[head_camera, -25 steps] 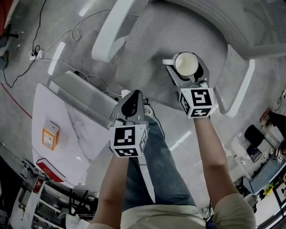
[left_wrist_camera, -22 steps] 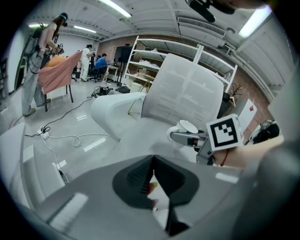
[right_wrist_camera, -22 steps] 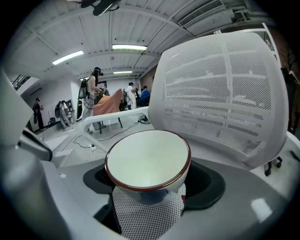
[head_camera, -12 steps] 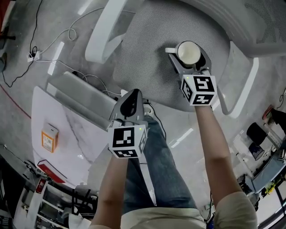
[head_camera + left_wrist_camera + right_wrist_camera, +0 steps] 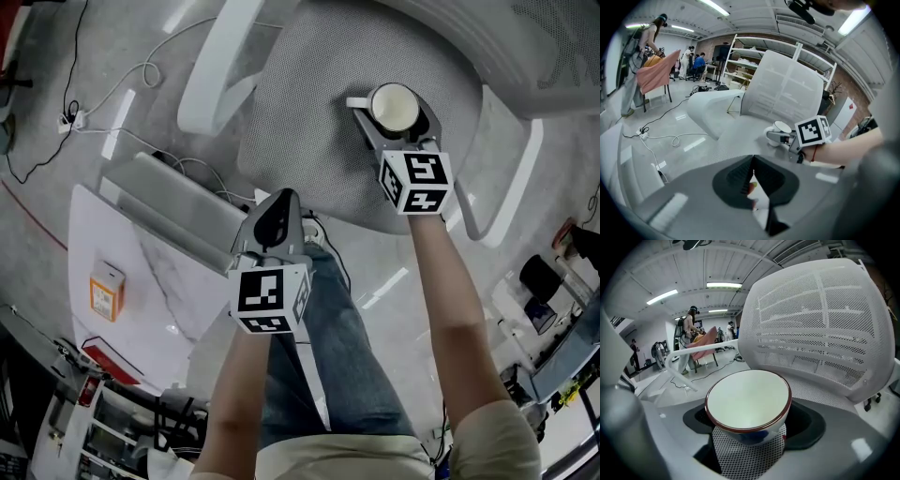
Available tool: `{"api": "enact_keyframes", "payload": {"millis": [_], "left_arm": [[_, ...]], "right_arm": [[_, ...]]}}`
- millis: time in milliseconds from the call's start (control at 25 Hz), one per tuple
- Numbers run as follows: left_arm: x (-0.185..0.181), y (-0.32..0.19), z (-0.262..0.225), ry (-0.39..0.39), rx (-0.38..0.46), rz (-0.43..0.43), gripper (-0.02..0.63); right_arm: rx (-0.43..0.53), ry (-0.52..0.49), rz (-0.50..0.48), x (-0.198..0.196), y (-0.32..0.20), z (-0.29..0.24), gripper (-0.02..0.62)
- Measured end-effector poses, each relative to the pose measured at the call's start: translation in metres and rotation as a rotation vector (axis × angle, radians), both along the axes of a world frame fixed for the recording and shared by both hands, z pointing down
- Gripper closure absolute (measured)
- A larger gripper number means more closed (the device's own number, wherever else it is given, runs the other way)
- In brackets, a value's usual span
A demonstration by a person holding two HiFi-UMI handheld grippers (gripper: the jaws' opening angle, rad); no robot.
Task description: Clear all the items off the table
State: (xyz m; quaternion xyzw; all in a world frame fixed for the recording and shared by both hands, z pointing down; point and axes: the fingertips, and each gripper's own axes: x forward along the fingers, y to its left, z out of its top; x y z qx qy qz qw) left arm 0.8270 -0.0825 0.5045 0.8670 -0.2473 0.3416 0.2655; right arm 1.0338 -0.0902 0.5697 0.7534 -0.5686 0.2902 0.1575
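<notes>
At far left, the white marble-patterned table [image 5: 159, 281] carries one orange carton [image 5: 106, 292], well apart from both grippers. It is probably light card that would dent if squeezed hard, and is best taken across its two narrow sides. At centre, the left gripper [image 5: 273, 217] points down over the person's knee with its jaws closed together and nothing identifiable between them. At right, the right gripper [image 5: 394, 120] is clamped on a small white bowl [image 5: 749, 404] with a dark red rim, held upright and empty low over the mesh seat of a white office chair [image 5: 300, 122]. Whether the bowl's foot touches the mesh cannot be told. The bowl looks like glazed ceramic, so it is judged stiff, smooth and brittle, with moderate weight. The jaws grip it across the lower wall, under the flare — a sound hold, since the widening rim resists slipping downward. A gentle set-down is advisable, as the springy mesh may let the bowl tip.
</notes>
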Motion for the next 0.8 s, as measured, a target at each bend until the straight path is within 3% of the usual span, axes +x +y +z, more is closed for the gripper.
{"api": "enact_keyframes", "payload": {"millis": [800], "left_arm": [[-0.021,-0.008,-0.008,0.015,0.009,-0.034,0.597]], "right_arm": [[-0.043,0.024,0.053,-0.007,0.016,-0.002,0.144]]}}
